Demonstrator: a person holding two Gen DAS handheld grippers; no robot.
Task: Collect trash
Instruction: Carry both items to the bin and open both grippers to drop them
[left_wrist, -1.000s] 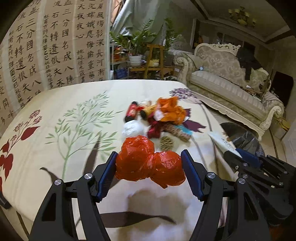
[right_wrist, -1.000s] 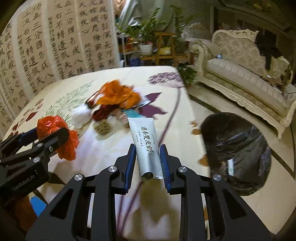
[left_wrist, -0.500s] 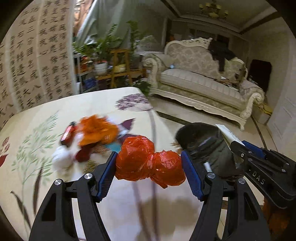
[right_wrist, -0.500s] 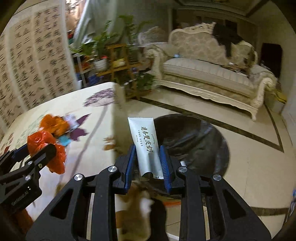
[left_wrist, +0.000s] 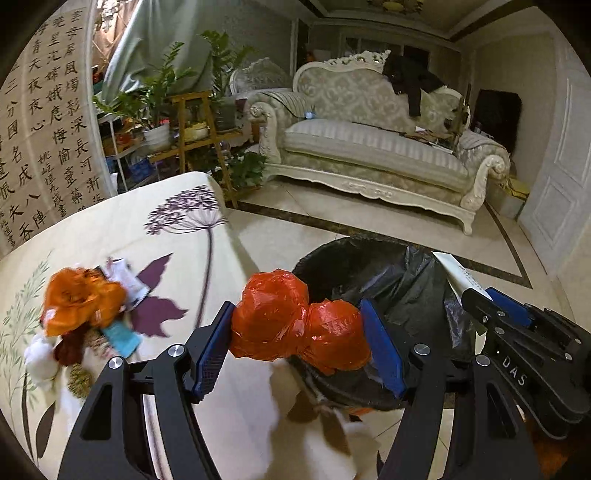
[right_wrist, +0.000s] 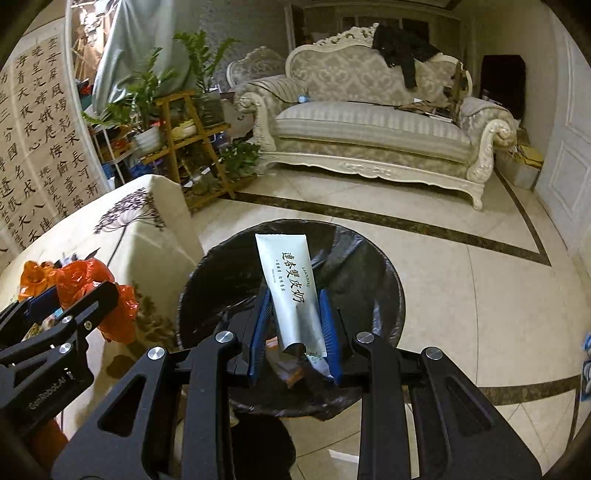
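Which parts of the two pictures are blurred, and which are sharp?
Left wrist view: the trash pile on the table and the cloth edge below are motion-smeared; the red bag is sharp. Right wrist view: the white tube is crisp; the bin interior is dark.

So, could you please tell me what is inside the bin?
The bin has a black liner. Low inside, behind the right gripper and its white tube, some orange and pale scraps show. The gripper covers the rest of the bottom.
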